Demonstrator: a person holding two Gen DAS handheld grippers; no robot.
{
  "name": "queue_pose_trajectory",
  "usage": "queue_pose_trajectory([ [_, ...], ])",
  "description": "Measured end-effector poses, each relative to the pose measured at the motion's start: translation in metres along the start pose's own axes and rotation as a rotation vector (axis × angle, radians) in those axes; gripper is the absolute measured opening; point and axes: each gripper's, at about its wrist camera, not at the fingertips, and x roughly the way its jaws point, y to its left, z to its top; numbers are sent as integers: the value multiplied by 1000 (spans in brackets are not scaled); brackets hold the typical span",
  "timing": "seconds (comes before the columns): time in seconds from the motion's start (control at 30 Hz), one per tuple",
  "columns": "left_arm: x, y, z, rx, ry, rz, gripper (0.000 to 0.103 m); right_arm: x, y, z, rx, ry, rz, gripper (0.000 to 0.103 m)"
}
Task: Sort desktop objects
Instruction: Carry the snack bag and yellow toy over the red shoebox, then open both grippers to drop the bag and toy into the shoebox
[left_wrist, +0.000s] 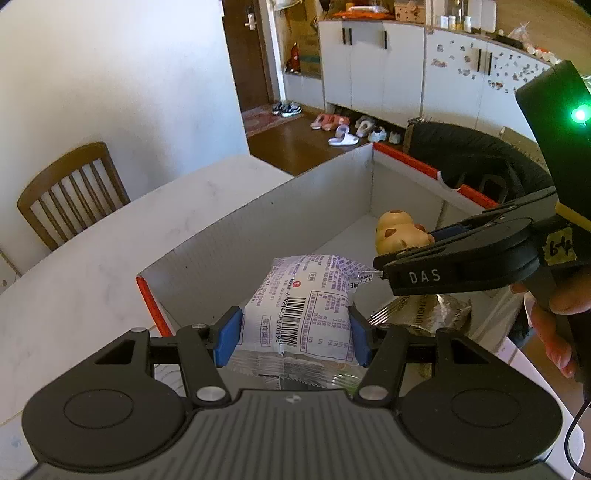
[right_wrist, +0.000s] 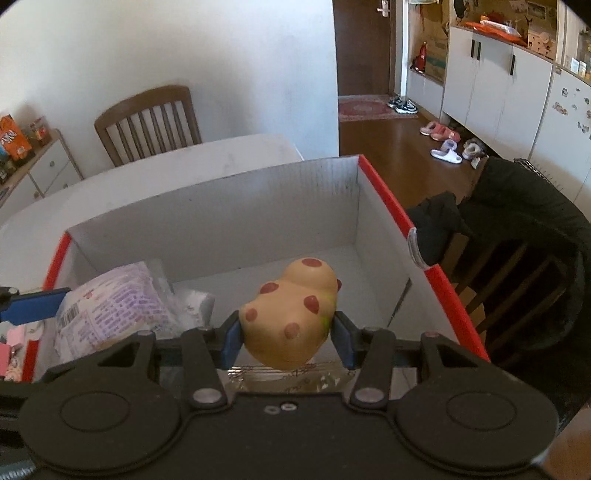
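Snack packet (left_wrist: 301, 314) and spotted toy (right_wrist: 291, 321) above box (right_wrist: 207, 206); foil wrapper (right_wrist: 291, 380) beneath

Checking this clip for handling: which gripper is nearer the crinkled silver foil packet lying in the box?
Right. The right gripper, clamping the spotted tan toy, hangs directly above the silver foil packet. The left gripper, holding the purple-printed snack packet, is off to its left.

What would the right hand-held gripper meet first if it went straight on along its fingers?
Probably the far inner wall of the cardboard box. The right hand-held gripper holds the spotted potato toy over the box's open interior, and nothing else seems to lie ahead, though depth is unclear.
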Motion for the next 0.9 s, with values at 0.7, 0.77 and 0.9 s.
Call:
queue_pose_trajectory([
  [0.7,31,-3,-4,10,139,-24,59,29,16,8,-50,169,-26,55],
  [0.77,30,-3,-4,6,139,-24,59,25,17,9,-51,149,-24,64],
  [0.9,26,-3,-5,10,128,-24,61,17,16,7,-50,124,-18,71],
])
